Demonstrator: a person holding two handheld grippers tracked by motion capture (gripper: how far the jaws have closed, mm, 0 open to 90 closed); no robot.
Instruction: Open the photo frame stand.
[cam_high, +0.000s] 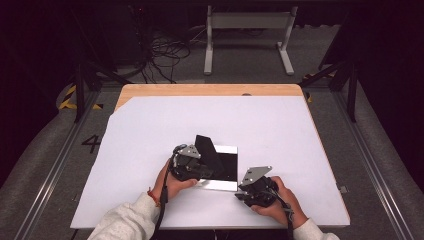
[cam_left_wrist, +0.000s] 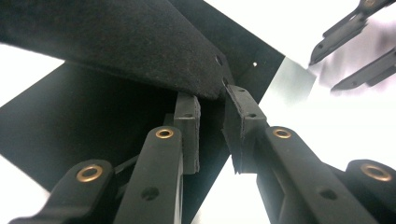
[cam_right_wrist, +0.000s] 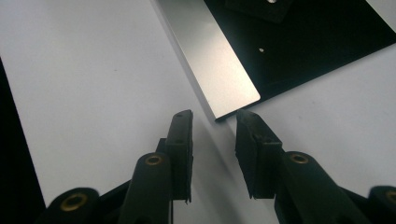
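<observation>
A flat black panel (cam_high: 226, 162) with a silver metal edge (cam_high: 220, 185) lies on the white sheet (cam_high: 150, 135) near the person's side of the table, and a black felt-covered flap (cam_high: 209, 155) stands up tilted from it.

The left gripper (cam_high: 200, 167) is at the flap's foot; in the left gripper view its jaws stand narrow with the flap's lower corner (cam_left_wrist: 205, 79) just above the pads (cam_left_wrist: 189, 121) — whether they pinch it I cannot tell, as the corner seems to sit past the tips rather than between them.

The right gripper (cam_right_wrist: 214, 122) rests on the sheet with its jaws part open and empty, and the silver edge's corner (cam_right_wrist: 233, 105) lies just ahead of the gap.

The panel looks thin, stiff and light, and the metal strip smooth — likely slippery under the pads. The flap's felt should give far better grip. I judge the best hold is on the flap's free edge, with the right gripper steadying the base at the silver corner so the panel does not slide.
</observation>
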